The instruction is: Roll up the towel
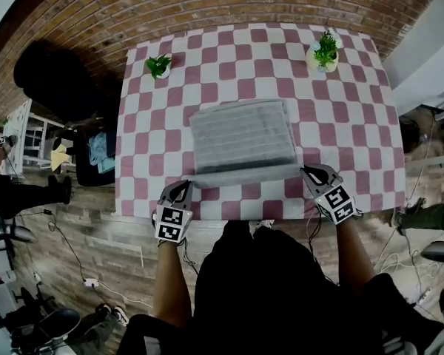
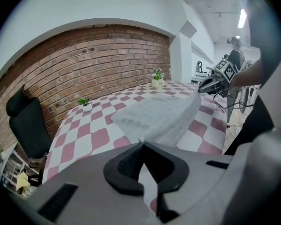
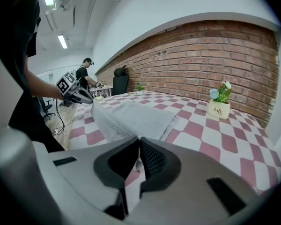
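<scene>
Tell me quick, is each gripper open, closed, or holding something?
Left gripper: closed on the near left corner of the grey ribbed cloth towel.
Right gripper: closed on that towel's near right corner.

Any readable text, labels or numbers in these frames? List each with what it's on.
"Life" - on the white flower pot, right gripper view; the smaller line under it is too small to read.
Marker cubes on the left claw and right claw: black-and-white square codes, no letters.
Small plant pot, towel, tablecloth: no print visible.
</scene>
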`<state>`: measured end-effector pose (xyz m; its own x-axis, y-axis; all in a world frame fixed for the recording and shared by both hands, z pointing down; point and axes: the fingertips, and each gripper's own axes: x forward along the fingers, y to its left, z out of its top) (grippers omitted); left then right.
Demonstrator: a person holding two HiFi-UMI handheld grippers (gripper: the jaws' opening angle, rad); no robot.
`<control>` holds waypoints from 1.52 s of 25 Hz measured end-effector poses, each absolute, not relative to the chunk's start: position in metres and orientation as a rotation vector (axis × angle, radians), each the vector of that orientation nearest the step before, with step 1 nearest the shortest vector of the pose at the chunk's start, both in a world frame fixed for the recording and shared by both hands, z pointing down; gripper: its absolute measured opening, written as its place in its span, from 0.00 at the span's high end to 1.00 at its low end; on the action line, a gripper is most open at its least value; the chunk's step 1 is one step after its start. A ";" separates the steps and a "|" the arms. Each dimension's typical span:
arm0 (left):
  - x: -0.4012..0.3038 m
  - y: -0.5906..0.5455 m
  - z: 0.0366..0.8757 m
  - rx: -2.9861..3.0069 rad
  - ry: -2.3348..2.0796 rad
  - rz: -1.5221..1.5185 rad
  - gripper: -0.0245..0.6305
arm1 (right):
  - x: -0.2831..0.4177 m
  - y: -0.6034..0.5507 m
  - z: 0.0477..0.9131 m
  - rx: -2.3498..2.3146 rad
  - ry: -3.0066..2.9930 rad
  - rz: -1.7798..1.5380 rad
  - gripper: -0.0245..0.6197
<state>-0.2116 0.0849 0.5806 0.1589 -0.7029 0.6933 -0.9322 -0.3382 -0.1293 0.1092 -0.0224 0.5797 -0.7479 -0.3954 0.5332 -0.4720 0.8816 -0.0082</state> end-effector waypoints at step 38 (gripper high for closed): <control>-0.262 -0.065 0.582 2.170 -1.612 0.990 0.96 | 0.054 -0.169 0.584 0.716 -2.403 -0.053 0.95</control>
